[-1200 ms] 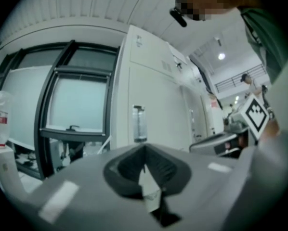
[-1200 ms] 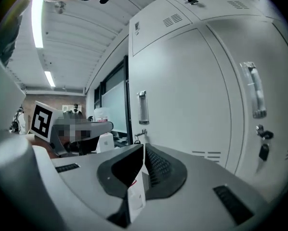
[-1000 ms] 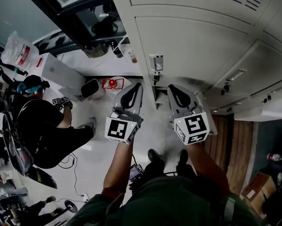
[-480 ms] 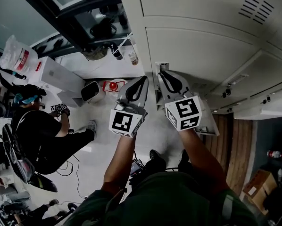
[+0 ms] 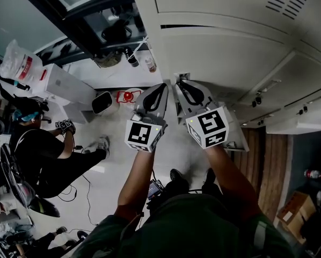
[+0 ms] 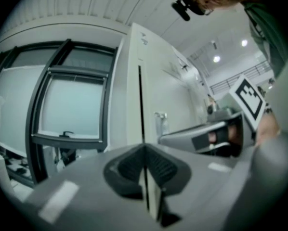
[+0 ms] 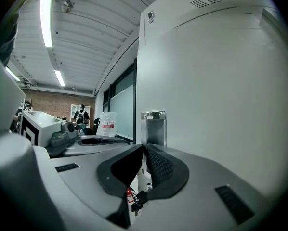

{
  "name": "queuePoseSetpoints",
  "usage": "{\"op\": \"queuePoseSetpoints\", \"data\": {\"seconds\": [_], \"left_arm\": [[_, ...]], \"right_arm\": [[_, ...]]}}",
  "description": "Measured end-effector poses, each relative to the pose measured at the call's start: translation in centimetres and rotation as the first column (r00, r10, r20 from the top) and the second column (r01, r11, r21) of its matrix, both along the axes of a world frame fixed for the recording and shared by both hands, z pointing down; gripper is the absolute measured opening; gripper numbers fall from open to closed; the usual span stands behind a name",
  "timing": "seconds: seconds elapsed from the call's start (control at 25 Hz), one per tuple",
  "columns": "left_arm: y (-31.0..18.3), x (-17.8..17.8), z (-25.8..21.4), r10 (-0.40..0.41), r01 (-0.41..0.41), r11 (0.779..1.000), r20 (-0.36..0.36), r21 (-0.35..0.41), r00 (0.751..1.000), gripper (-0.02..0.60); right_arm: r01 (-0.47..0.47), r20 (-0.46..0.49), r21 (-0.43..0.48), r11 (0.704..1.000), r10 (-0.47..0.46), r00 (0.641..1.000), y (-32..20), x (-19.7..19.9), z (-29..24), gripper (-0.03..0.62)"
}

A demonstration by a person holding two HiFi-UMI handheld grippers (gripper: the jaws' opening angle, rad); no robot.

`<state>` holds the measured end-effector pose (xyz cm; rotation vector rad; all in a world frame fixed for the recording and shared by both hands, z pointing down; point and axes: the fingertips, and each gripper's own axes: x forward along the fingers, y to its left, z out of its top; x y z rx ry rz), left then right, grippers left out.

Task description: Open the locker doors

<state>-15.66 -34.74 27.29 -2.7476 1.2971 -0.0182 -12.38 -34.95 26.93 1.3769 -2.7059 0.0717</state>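
Pale grey locker doors fill the upper right of the head view. A chrome handle sits at the near door's left edge, also seen as the handle in the right gripper view. My right gripper is shut, its tips at the handle's foot; I cannot tell whether they touch it. A key with a red tag hangs below. My left gripper is shut and empty, beside the right one and just left of the door edge.
A person sits on the white floor at the left, near white boxes, a small bin and a red thing. More locker latches lie to the right, above a wooden strip. A dark window frame is at the top left.
My right gripper has swung left and forward, from well right of the handle to right at it. The left gripper has edged forward a little. The seated person has shifted slightly.
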Motion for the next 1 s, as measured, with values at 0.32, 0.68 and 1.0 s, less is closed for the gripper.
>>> {"op": "queuePoseSetpoints", "data": {"seconds": [0.32, 0.68, 1.0], "left_arm": [[3.9, 1.3, -0.2, -0.021, 0.021, 1.000, -0.035, 0.005, 0.999, -0.007], [10.3, 3.9, -1.4, -0.040, 0.041, 0.999, -0.076, 0.007, 0.996, -0.008], [14.9, 8.8, -2.1, 0.023, -0.022, 1.000, -0.076, 0.015, 0.997, -0.008]], "right_arm": [[0.117, 0.045, -0.017, 0.993, -0.116, 0.992, 5.9, 0.5, -0.2, 0.011], [0.216, 0.072, -0.050, 0.975, -0.212, 0.975, 13.0, 3.6, 0.0, 0.011], [0.236, 0.063, -0.070, 0.969, -0.231, 0.971, 18.4, 8.3, -0.1, 0.011]]}}
